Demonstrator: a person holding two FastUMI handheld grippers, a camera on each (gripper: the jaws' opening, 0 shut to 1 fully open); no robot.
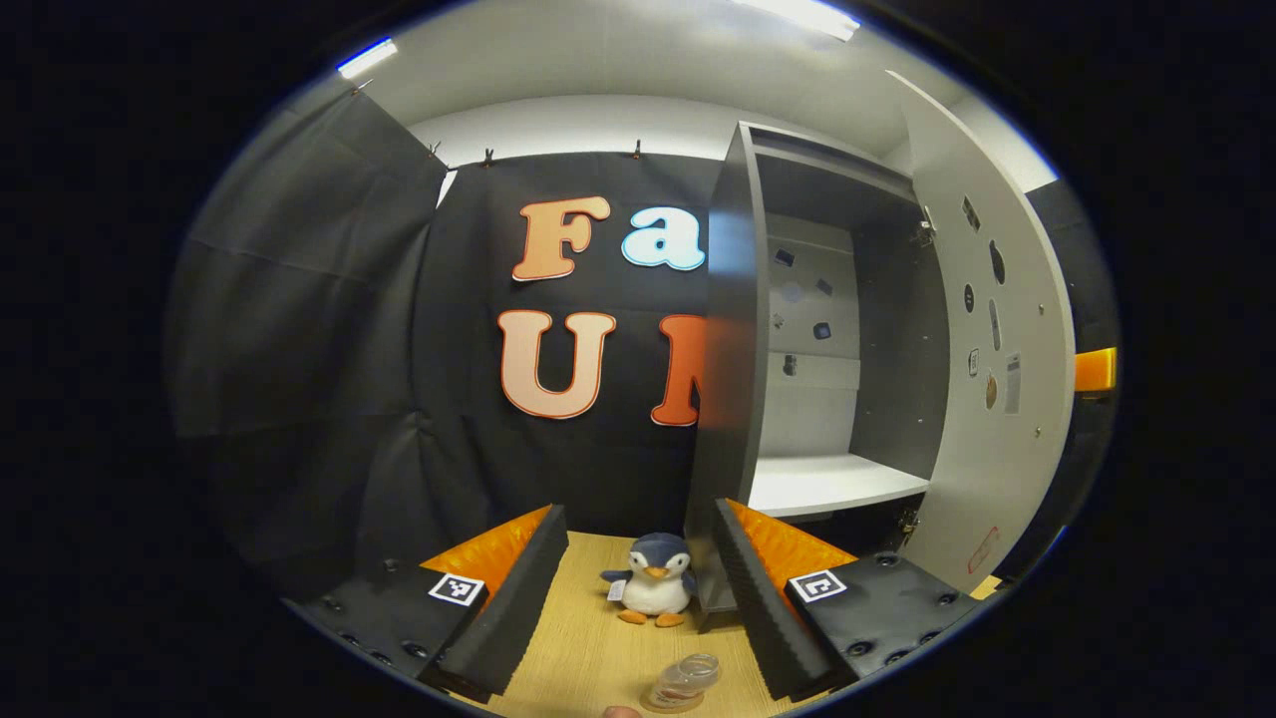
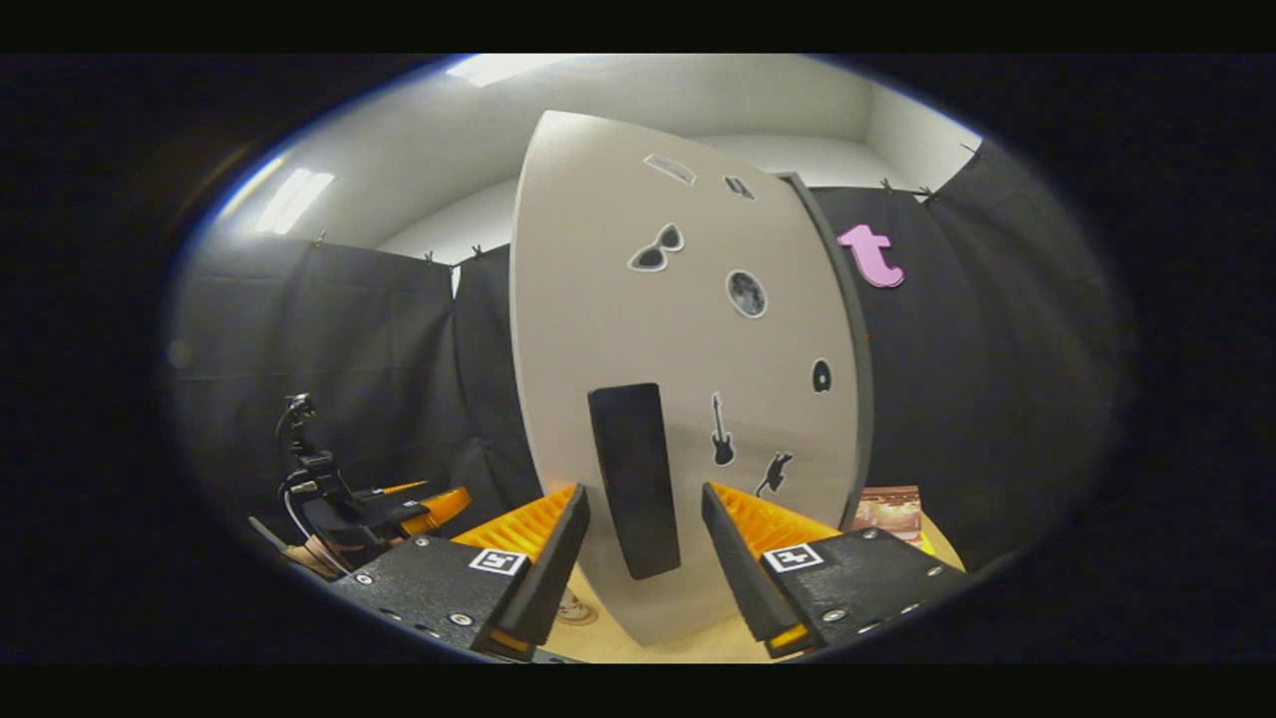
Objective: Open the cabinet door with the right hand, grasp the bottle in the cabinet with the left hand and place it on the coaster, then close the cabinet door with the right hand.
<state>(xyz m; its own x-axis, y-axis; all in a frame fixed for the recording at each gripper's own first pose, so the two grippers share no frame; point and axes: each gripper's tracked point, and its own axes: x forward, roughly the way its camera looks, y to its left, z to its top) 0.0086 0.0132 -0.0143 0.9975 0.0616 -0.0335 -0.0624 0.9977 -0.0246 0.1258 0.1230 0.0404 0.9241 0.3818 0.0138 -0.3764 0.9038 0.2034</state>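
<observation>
The right hand-held gripper is spread wide, its ridged fingers flanking the dark flat handle on the smooth pale cabinet door. To close well, press beside that handle and swing evenly. The left hand-held gripper is wide and empty; the clear bottle sits on the coaster on the wood-grain desk, well apart from the door.

A plush penguin stands upright on the wooden table.

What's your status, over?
Both grippers open: left, right at door handle. Bottle on coaster. Cabinet door open, path unobstructed.
</observation>
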